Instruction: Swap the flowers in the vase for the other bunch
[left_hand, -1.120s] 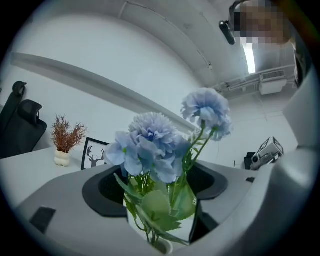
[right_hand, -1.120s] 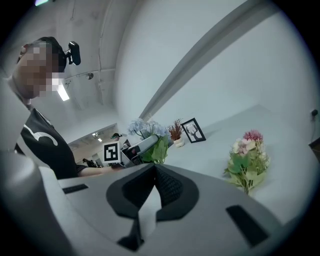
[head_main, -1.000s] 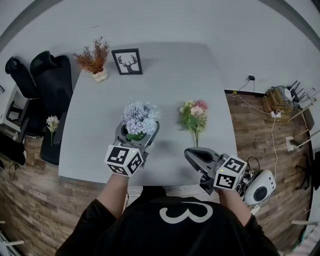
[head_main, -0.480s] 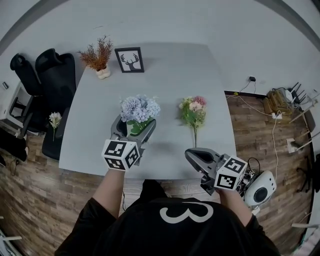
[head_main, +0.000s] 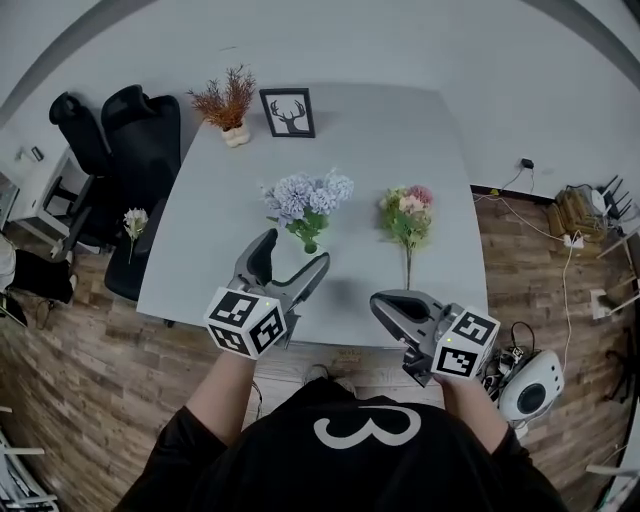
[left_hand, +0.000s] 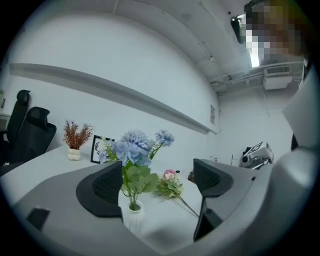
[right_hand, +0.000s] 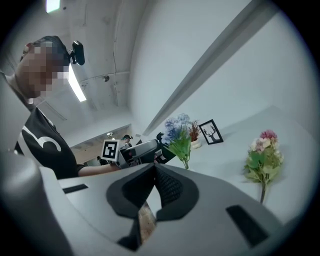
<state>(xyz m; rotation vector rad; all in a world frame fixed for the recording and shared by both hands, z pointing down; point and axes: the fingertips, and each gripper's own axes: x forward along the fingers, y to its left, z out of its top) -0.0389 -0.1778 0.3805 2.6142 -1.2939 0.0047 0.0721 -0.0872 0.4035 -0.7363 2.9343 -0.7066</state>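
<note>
The vase with its blue flowers stands just ahead of my left tongs, just opened and empty, my right tongs closed empty; next, I think, grip the stems.

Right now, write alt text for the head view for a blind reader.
A person holds two hand-held grippers over the near edge of a grey table: the left hand-held gripper, jaws just opened and empty, faces upright blue flowers; the right hand-held gripper is shut. A pink bunch lies to the right, a deer picture and dried plant at the far edge.
</note>
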